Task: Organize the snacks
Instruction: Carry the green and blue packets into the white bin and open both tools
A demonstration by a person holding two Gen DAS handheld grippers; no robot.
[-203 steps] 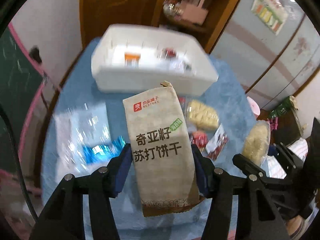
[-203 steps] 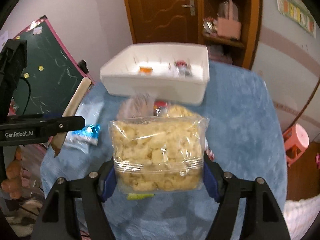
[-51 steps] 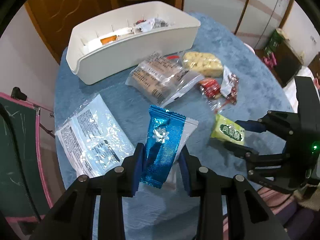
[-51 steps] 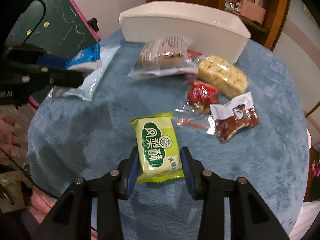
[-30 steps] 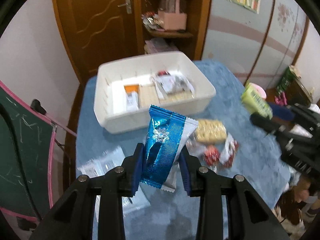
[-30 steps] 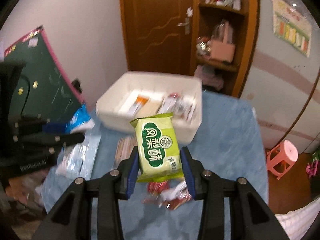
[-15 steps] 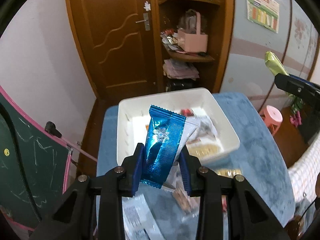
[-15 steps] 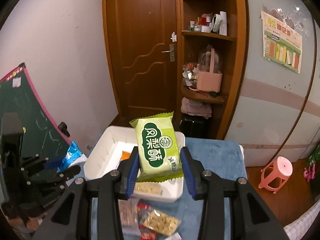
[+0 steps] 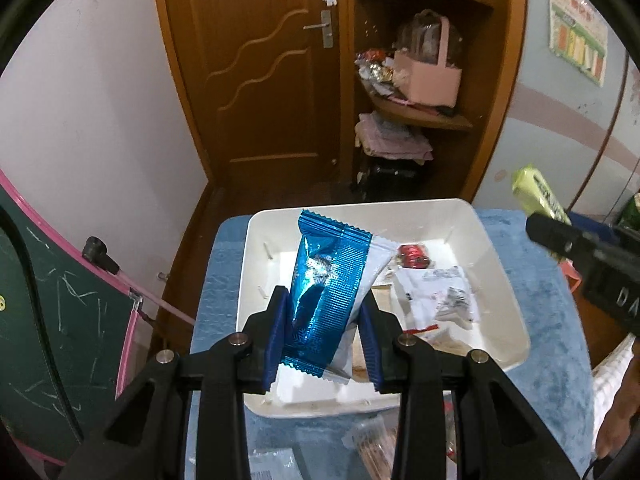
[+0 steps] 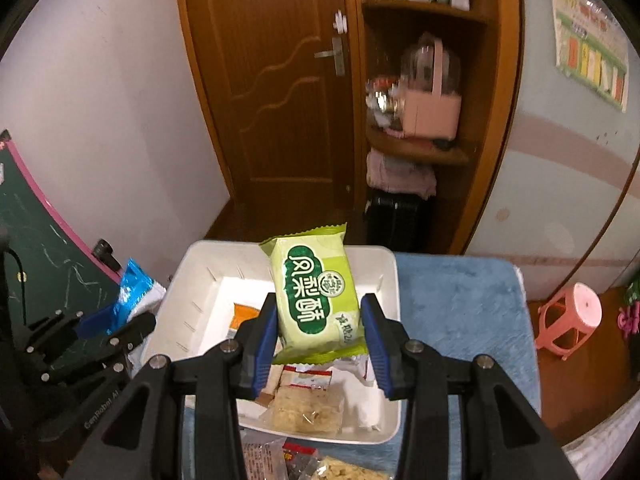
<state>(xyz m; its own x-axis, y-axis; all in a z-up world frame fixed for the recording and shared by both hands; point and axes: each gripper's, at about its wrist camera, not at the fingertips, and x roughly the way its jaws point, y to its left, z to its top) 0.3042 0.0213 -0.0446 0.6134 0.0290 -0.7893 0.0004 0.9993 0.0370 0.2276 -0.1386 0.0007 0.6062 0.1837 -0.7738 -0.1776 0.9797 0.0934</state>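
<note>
My left gripper (image 9: 325, 326) clamps the blue snack packet (image 9: 329, 292) above the white bin (image 9: 506, 280); my right gripper (image 10: 319, 332) clamps the green pastry packet (image 10: 316, 300) over it too.

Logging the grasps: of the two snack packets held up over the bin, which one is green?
The green packet, printed with dark green characters, is clamped in the right gripper. The left gripper holds the shiny blue packet instead.

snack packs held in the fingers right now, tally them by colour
blue and white pack, in the left gripper: 1
green pack, in the right gripper: 1
total: 2
</note>
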